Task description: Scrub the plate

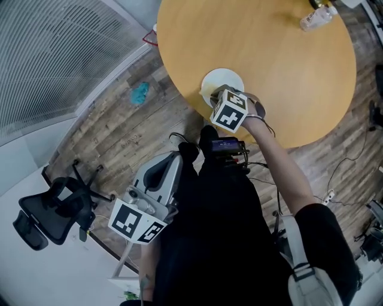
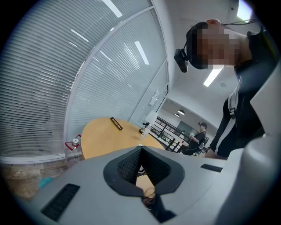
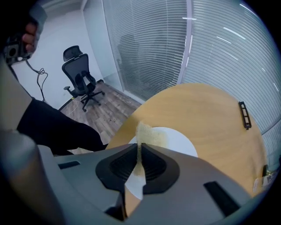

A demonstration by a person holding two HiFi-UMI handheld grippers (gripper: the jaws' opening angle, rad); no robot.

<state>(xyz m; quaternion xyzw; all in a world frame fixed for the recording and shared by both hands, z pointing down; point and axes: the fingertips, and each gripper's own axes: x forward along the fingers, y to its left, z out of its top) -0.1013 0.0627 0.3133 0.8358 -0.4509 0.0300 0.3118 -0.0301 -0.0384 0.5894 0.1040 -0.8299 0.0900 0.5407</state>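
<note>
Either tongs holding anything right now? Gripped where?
Right tongs pinch a yellowish scrub pad by its near edge. The rest sticks out over the white plate. Left tongs are shut on nothing.

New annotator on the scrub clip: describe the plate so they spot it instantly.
Find the round wooden table. At its edge nearest the person lies the white plate, with the right gripper holding a yellow sponge over it. It is the only white disc; the bottle sits far across.

Head view looks steeply down, table at upper centre; right gripper view skims it closely; left gripper view, seemingly lower, faces it from afar.
</note>
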